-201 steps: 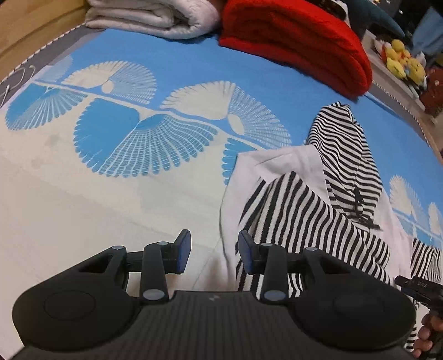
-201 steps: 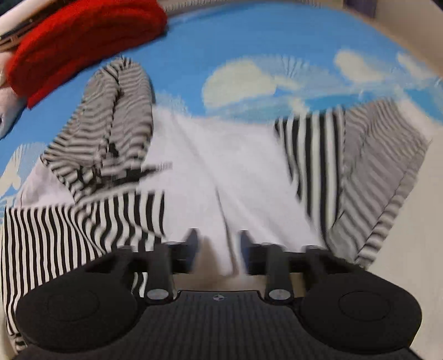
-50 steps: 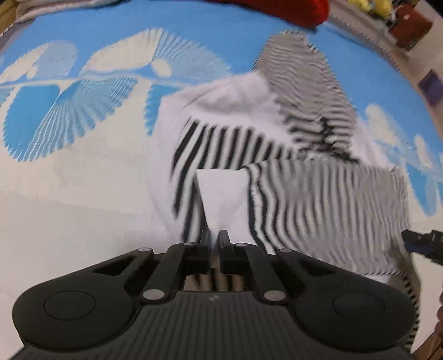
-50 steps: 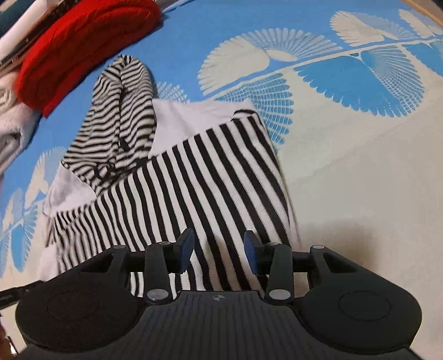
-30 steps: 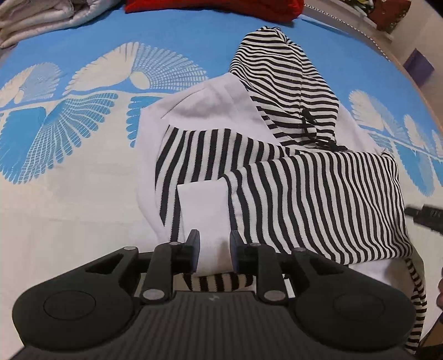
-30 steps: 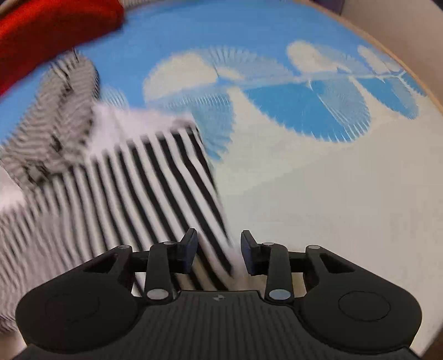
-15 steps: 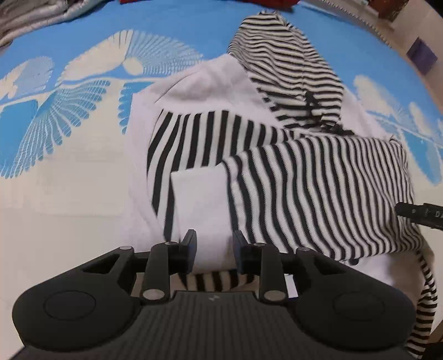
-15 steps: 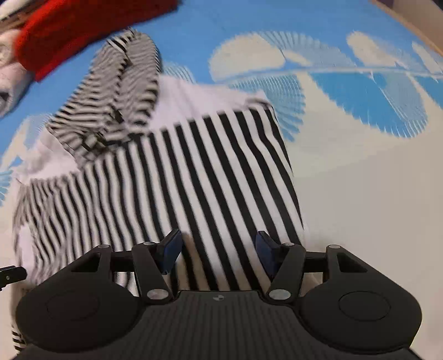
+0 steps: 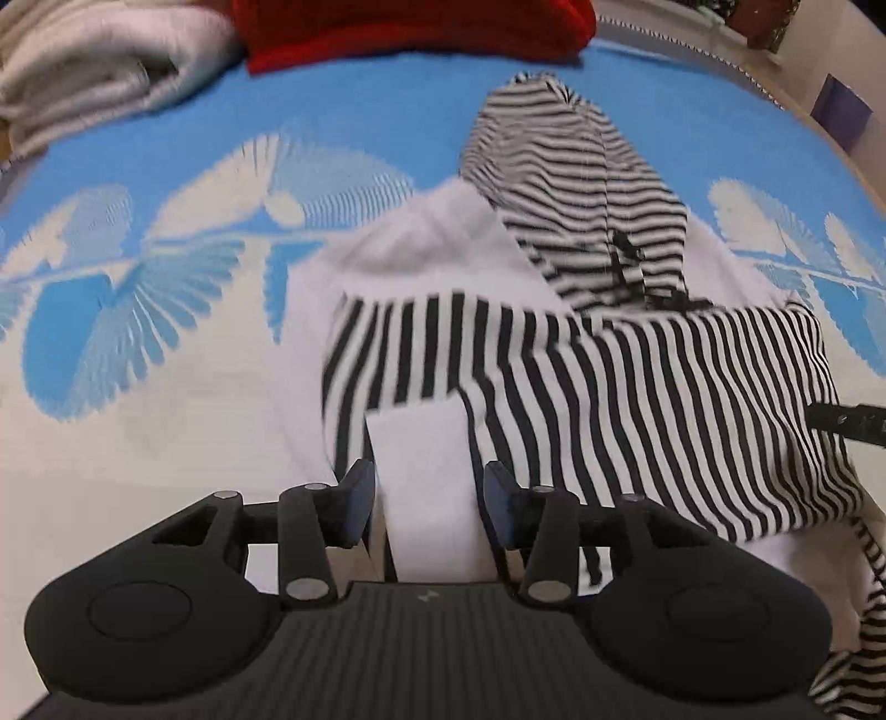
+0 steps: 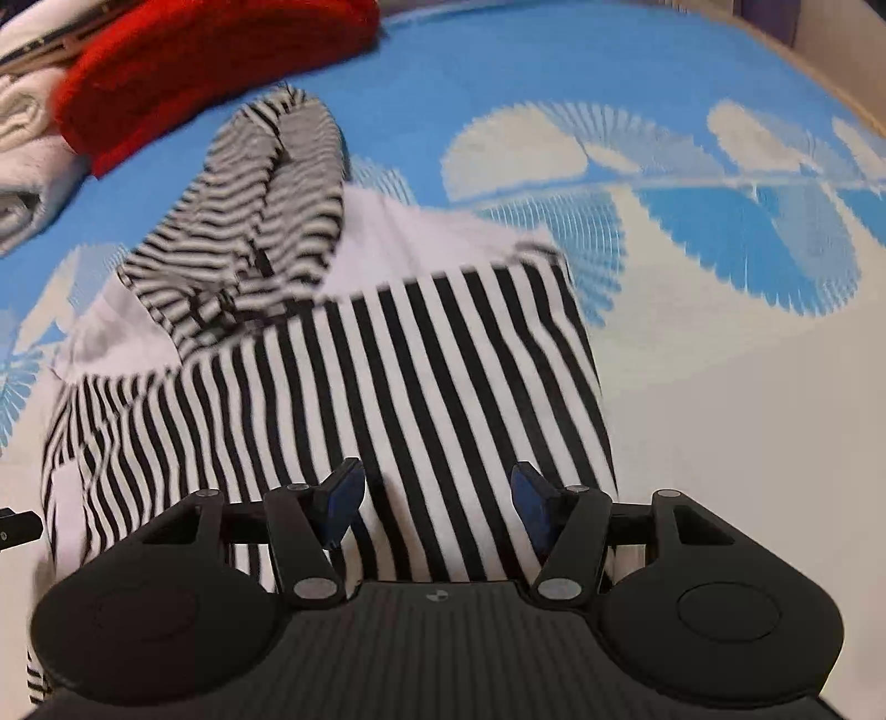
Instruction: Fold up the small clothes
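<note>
Striped hoodie lies half-folded on the bed, just below the red blanket. Left hand-held gripper and right hand-held gripper both spread, holding nothing. Risk: folded sleeves sliding apart (loose fabric) if a bottom-hem grab drags them.

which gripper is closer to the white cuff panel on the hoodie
Left. The left gripper has the white cuff panel right between its open jaws. The right gripper sits open over the striped folded sleeve, off to the side.
</note>
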Demonstrator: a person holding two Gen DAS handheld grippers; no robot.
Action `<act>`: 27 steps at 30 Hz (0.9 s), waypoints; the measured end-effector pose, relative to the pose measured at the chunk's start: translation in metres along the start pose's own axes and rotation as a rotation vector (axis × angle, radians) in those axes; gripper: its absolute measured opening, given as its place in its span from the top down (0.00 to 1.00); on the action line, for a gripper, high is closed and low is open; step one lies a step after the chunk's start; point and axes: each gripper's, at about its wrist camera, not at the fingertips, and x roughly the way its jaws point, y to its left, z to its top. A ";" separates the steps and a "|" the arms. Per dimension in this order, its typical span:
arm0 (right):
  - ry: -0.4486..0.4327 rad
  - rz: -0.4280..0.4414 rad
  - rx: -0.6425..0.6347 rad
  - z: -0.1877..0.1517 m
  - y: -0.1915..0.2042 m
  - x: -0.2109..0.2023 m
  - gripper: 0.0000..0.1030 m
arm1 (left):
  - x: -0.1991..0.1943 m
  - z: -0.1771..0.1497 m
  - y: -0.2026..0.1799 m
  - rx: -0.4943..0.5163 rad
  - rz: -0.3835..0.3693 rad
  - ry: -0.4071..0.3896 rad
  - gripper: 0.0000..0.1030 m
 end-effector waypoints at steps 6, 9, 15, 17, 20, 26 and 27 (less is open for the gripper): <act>-0.149 0.039 -0.038 0.008 0.010 -0.022 0.42 | -0.015 0.012 0.008 -0.063 0.009 -0.100 0.48; -0.193 0.056 -0.043 0.010 0.012 -0.028 0.42 | -0.022 0.016 0.008 -0.078 0.020 -0.149 0.30; -0.213 0.075 -0.025 0.015 0.013 -0.029 0.42 | -0.032 0.022 0.005 -0.084 0.000 -0.209 0.24; -0.222 0.090 -0.029 0.014 0.016 -0.030 0.42 | -0.034 0.023 0.003 -0.076 -0.007 -0.228 0.24; -0.252 0.106 -0.047 0.015 0.021 -0.034 0.43 | -0.037 0.024 -0.002 -0.055 0.004 -0.260 0.23; -0.321 0.137 -0.097 0.017 0.029 -0.045 0.46 | -0.042 0.027 -0.005 -0.055 -0.006 -0.321 0.21; -0.326 0.143 -0.102 0.017 0.030 -0.046 0.46 | -0.043 0.028 -0.006 -0.057 -0.003 -0.331 0.21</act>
